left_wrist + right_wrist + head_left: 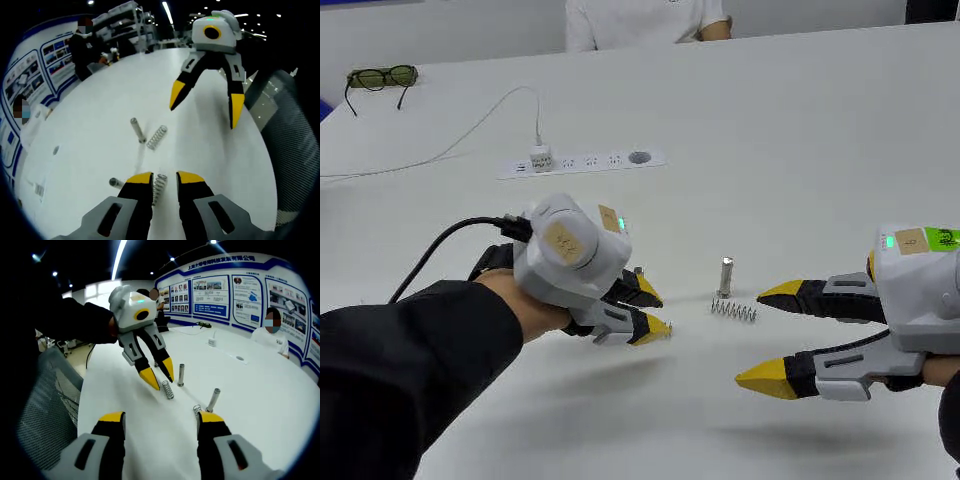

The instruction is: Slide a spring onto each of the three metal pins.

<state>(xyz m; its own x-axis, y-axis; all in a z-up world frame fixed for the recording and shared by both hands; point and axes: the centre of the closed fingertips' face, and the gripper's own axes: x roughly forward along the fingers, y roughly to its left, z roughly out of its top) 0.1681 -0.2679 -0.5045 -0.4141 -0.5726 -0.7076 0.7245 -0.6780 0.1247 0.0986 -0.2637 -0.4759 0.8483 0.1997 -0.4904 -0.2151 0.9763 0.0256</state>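
On the white table (pixel 800 150) a short metal pin (pixel 726 275) stands upright, and a small spring (pixel 734 311) lies just in front of it. A second pin (pixel 638 272) peeks out behind my left gripper (pixel 655 312). In the left gripper view my left gripper (pixel 165 177) is low over the table, its jaws a narrow gap apart around another spring (pixel 159 185), with a pin (pixel 116 182) just to their left. My right gripper (pixel 755 335) hovers wide open to the right of the standing pin, holding nothing. The right gripper view shows both pins (pixel 181 375) (pixel 214 399).
A white power strip (pixel 582 161) with a plugged-in charger and cable lies further back. Green-framed glasses (pixel 382 77) rest at the far left. A person (pixel 640 20) sits at the far edge. A mesh chair back (pixel 45 405) stands beside the table.
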